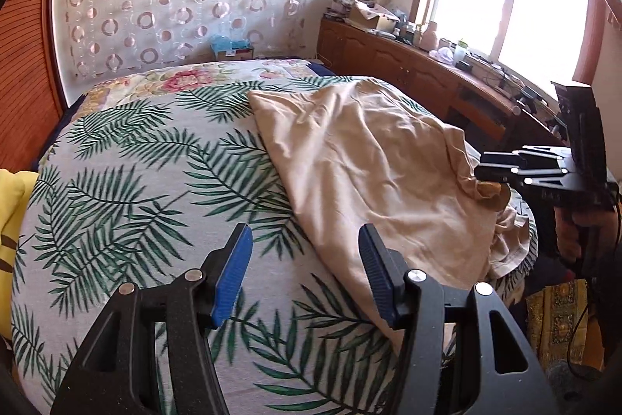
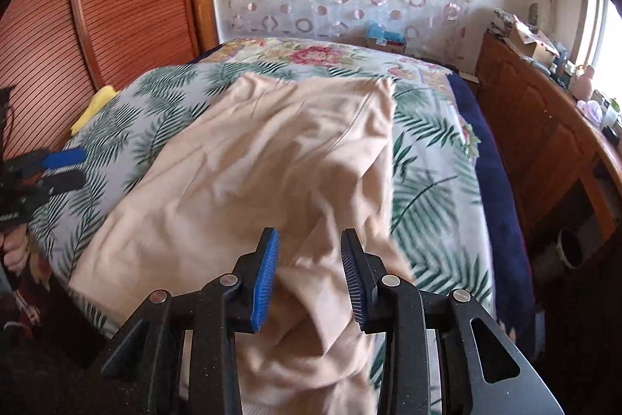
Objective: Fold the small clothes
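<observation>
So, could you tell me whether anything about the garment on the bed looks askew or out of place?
Yes: the beige garment lies diagonally across the leaf-print bedspread, wrinkled, with its near-right end bunched and spilling over the bed's edge. The right hand-held gripper is open around that bunch; the left hand-held gripper is open at the other near corner.

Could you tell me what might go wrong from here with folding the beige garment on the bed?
1. The beige garment bunches near the right gripper, whose jaws stand open around a fold without clamping; closing may catch several layers.
2. The garment's near end droops over the bed edge and might slide off.
3. The left gripper is open beside the hem and may pinch the leaf-print cover too.
</observation>
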Tool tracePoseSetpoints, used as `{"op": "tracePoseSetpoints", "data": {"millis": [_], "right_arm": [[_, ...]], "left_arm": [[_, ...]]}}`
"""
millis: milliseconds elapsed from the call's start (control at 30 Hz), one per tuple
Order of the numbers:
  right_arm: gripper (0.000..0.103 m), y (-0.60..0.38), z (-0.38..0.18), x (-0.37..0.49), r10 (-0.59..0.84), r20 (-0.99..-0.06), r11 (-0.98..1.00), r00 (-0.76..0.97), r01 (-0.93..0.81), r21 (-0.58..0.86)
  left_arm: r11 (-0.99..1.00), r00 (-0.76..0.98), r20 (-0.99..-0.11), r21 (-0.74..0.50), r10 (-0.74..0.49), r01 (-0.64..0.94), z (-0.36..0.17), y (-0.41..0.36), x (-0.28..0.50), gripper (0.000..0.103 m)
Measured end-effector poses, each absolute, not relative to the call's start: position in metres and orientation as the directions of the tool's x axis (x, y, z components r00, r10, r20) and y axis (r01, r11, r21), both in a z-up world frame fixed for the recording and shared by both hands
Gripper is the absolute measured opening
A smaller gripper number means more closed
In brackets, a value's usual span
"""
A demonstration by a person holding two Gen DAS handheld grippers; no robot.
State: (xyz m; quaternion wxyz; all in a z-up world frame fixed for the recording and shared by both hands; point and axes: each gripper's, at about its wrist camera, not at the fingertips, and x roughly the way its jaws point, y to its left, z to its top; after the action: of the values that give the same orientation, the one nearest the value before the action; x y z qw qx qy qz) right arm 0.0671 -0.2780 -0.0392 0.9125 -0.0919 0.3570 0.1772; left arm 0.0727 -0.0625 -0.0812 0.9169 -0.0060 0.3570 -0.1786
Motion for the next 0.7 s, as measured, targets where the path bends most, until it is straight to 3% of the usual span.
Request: {"op": "tracePoseSetpoints", "data": {"millis": [267,300,333,400,700], "right_arm": [[0.034,-0.268,-0.051,0.058,0.198,-0.718,0.924,0.668,-0.372,-0.092],[0.03,-0.27,-0.052,0.056,0.206,-0.719,0.923,0.664,-0.377,-0.083],[0.013,-0.273,-0.052,0.054,0.22,-0.716,0.923,0.662,-0.379,-0.067],[0.006,-0.279,-0.047,0.05,0.253,-0.701,0.923,0.666,-0.384,-0.032],[0.003,-0.328,-0.02,-0.006,0.252,-0.627,0.955,0.738,-0.295,0.036]], "left_arm": [[0.925,0.646,-0.679,-0.135,-0.348,0.356,-0.091,-0.08,0.067,0.058],[0.924,0.644,-0.68,-0.137,-0.35,0.358,-0.092,-0.081,0.067,0.058],[0.923,0.642,-0.681,-0.14,-0.353,0.359,-0.092,-0.082,0.066,0.058],[0.923,0.639,-0.683,-0.141,-0.353,0.359,-0.094,-0.082,0.067,0.058],[0.915,0.631,-0.681,-0.152,-0.371,0.373,-0.094,-0.084,0.065,0.058]]}}
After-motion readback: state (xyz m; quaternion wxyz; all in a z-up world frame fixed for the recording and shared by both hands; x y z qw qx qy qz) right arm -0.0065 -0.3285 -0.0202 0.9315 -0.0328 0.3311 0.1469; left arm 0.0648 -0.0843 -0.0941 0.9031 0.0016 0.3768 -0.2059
